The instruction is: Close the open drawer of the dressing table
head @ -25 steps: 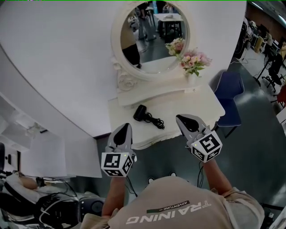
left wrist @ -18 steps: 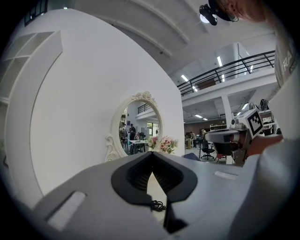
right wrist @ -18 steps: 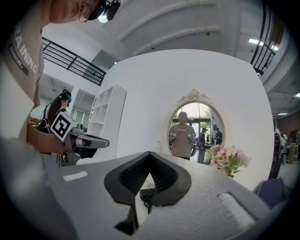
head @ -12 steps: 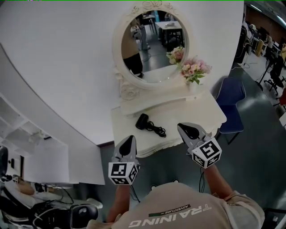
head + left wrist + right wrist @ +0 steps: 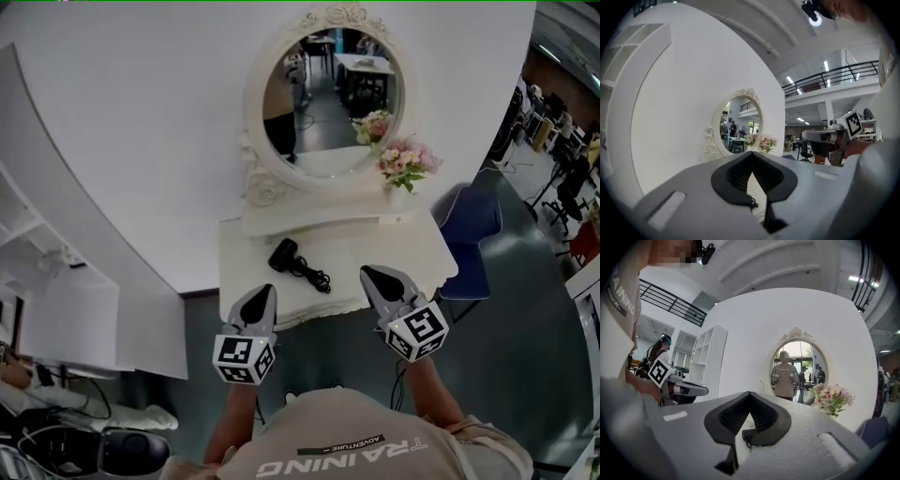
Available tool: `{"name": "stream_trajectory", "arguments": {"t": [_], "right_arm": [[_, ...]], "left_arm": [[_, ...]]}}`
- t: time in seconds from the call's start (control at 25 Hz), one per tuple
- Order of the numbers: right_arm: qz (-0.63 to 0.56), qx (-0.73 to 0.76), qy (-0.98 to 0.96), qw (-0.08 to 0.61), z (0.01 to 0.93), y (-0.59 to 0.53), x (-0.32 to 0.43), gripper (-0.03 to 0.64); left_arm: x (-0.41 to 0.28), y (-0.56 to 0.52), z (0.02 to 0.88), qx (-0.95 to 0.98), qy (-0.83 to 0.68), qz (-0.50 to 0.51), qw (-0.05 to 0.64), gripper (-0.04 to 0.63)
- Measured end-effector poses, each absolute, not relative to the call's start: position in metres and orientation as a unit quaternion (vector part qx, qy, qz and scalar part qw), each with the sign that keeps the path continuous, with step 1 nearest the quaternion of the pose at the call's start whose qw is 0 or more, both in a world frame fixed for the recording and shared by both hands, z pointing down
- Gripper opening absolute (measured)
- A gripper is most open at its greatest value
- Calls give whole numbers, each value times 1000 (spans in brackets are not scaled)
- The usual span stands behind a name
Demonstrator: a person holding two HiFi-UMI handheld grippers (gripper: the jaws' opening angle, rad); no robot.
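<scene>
A big open workspace holding a mock bedroom set — mezzanine railing upper right, office chairs at right edge, ornate mirror centre.

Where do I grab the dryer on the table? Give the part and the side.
Grip the dryer by its thick black body, not its cord, which trails toward the front right. It lies flat on the table, so probably come from above with the left gripper, the nearer one, jaws across the body. Its jaws are shut; open them first.
</scene>
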State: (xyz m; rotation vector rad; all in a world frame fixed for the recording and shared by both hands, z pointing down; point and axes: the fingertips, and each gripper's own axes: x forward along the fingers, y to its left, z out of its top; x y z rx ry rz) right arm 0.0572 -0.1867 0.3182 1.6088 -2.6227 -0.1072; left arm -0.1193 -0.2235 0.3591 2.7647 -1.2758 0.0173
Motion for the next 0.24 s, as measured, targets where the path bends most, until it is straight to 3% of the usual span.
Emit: {"name": "stream_trajectory", "arguments": {"t": [0.24], "right_arm": [[-21,522,-851,49,334,-191,53,2]], "left_arm": [[-134,-229,363,898,-438,17,36,18]]}}
